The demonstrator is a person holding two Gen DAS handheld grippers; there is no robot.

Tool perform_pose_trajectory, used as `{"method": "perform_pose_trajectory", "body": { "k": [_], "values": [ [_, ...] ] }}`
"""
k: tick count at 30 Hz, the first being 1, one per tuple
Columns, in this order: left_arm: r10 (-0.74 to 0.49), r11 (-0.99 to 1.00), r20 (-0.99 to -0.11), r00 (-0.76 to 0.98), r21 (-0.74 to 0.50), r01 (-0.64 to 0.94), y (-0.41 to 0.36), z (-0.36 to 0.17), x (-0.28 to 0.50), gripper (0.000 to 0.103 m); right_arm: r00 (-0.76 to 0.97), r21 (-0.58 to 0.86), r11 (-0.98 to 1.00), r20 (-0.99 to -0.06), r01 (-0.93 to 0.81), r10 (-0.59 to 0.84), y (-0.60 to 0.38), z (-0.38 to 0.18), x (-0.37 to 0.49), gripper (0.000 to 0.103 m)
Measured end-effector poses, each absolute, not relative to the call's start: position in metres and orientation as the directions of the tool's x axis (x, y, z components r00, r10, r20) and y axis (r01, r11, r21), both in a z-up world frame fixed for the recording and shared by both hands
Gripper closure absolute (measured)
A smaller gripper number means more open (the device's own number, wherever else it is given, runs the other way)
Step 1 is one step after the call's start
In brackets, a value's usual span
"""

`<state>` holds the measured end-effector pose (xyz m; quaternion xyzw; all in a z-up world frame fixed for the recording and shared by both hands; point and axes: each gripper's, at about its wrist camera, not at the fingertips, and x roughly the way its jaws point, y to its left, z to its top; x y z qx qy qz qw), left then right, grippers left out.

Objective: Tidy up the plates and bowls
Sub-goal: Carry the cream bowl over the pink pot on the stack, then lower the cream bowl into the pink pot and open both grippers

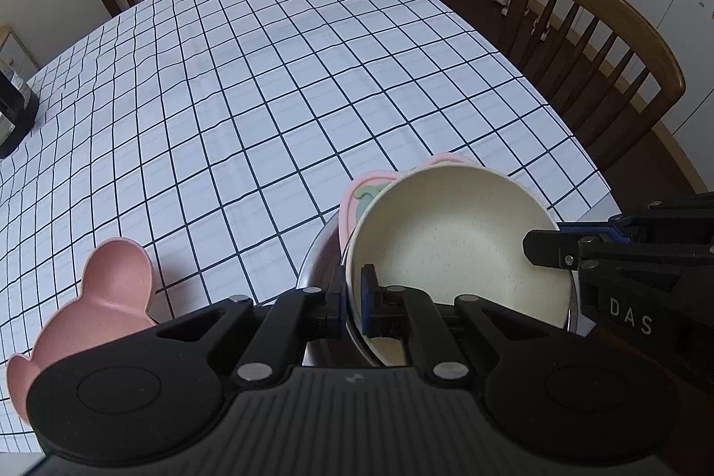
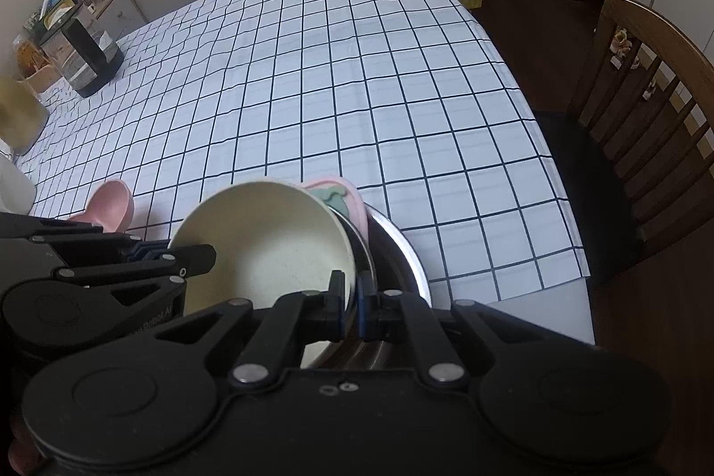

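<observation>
Both the left hand-held gripper (image 1: 352, 300) and right hand-held gripper (image 2: 352, 300) pinch opposite rims of the cream bowl (image 1: 455, 244), steadying it over the metal bowl (image 2: 401, 253) near the counter (image 1: 267, 97) edge for nesting.

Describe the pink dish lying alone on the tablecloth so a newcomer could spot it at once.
Start at the table's checked tablecloth and go to its near edge, left of the steel basin that holds the cream bowl. The pink dish lies there alone: plain pink with rounded lobes, unlike the patterned pink plate propped in the basin.
</observation>
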<state>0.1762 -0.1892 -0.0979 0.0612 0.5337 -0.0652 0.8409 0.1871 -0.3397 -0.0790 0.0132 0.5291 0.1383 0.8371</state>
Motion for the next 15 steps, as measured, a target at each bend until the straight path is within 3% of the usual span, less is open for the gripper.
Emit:
{"method": "perform_pose_trajectory", "body": {
  "k": [8, 15],
  "values": [
    [-0.055, 0.984, -0.905, 0.422, 0.023, 0.178, -0.1878, -0.0983, 0.1774, 0.098, 0.394, 0.173, 0.961, -0.885, -0.216, 0.248, -0.3389, -0.0809, 0.1894, 0.096],
    [-0.087, 0.985, -0.905, 0.417, -0.016, 0.171, -0.18, -0.0961, 0.1747, 0.098, 0.394, 0.18, 0.955, -0.881, -0.234, 0.263, -0.3373, -0.0796, 0.1883, 0.083]
  ]
}}
